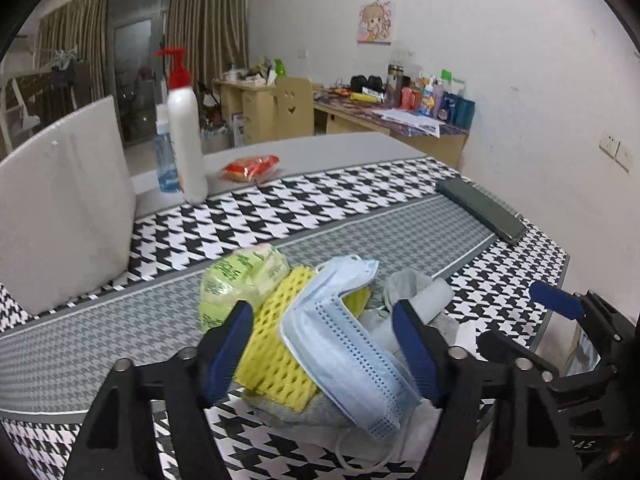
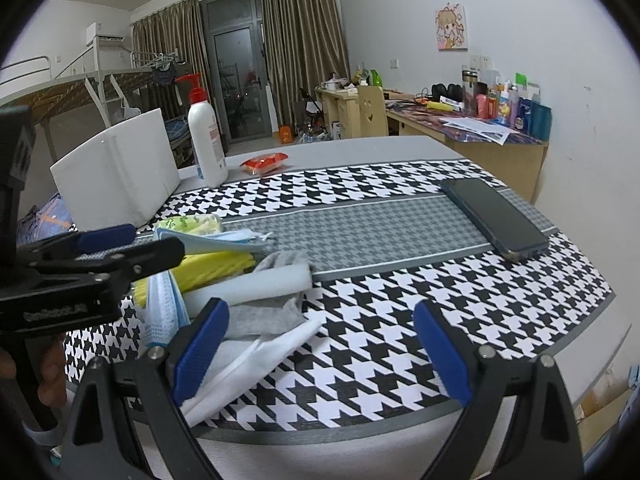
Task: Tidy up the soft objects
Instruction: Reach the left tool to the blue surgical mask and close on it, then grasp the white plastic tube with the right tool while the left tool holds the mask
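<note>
Soft pile on houndstooth surface (image 1: 360, 208).
Blue mask (image 1: 340, 332) folded over yellow sponge (image 1: 276, 352), between spread left gripper (image 1: 326, 344) fingers, pads apart from it; right gripper (image 2: 320, 352) spread, empty.

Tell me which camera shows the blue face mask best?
The left wrist view: the face mask lies folded right between the left gripper fingers, on top of the yellow sponge. In the right wrist view, the left gripper hides most of it.

Both grippers — left gripper (image 1: 322, 344), right gripper (image 2: 320, 350) — have black frames, blue ribbed pads, silver screws, perhaps faint white lettering.
</note>
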Demonstrator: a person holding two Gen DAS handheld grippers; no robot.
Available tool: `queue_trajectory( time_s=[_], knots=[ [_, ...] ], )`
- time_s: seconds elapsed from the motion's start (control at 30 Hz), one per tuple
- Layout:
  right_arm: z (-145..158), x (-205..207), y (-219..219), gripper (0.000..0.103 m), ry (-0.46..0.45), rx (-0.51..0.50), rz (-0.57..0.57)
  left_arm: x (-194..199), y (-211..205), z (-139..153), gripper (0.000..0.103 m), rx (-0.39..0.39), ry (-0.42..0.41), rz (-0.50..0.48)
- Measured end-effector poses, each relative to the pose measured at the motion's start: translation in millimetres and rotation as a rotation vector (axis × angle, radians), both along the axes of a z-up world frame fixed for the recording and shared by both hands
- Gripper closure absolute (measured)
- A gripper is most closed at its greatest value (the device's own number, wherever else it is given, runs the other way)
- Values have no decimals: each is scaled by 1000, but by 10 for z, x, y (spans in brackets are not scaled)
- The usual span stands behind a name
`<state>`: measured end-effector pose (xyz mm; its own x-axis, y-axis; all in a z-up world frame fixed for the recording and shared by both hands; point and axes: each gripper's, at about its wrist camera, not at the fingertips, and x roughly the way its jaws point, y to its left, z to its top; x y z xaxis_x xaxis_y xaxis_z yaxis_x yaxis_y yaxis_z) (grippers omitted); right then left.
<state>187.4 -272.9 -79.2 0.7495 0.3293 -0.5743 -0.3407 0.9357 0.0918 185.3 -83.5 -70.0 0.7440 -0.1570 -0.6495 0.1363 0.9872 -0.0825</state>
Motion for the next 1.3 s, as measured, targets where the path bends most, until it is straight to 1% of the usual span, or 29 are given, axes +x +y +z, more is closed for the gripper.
queue_trajectory(
  time_s=[0.13, 0.2, 0.27, 0.3, 0.33, 0.4, 0.47, 0.5, 0.7, 0.93, 1.07, 1.3],
  knots=[
    [-5, 20, -17, 7, 4, 7, 4, 23, -13, -56, 48, -3, 21, -4],
    [-20, 39, -10, 7, 8, 8, 6, 33, -11, -74, 51, -7, 30, -7],
    [-35, 64, 4, 7, 15, 10, 9, 39, -16, -89, 56, -2, 32, -4],
    [-42, 74, 14, 7, 18, 11, 11, 43, -15, -97, 62, -1, 34, -4],
    [-47, 86, 19, 7, 20, 12, 14, 47, -12, -107, 69, -4, 39, -4],
    [-56, 97, 30, 7, 26, 16, 15, 51, -1, -122, 76, -19, 48, -6],
    [-59, 110, 43, 7, 33, 23, 20, 31, 16, -114, 78, -23, 40, -4],
    [-59, 111, 48, 7, 34, 25, 23, 13, 27, -99, 81, -23, 31, 2],
    [-40, 124, 81, 7, 38, 41, 35, -90, 130, 25, 82, -55, -9, 4],
    [-11, 145, 193, 7, 44, 55, 63, -217, 234, 180, 82, -68, -62, 21],
    [-32, 186, 229, 7, 63, 77, 79, -291, 306, 248, 82, -68, -94, 45],
    [-66, 273, 303, 7, 83, 86, 94, -366, 497, 307, 82, -76, -117, 99]
  ],
)
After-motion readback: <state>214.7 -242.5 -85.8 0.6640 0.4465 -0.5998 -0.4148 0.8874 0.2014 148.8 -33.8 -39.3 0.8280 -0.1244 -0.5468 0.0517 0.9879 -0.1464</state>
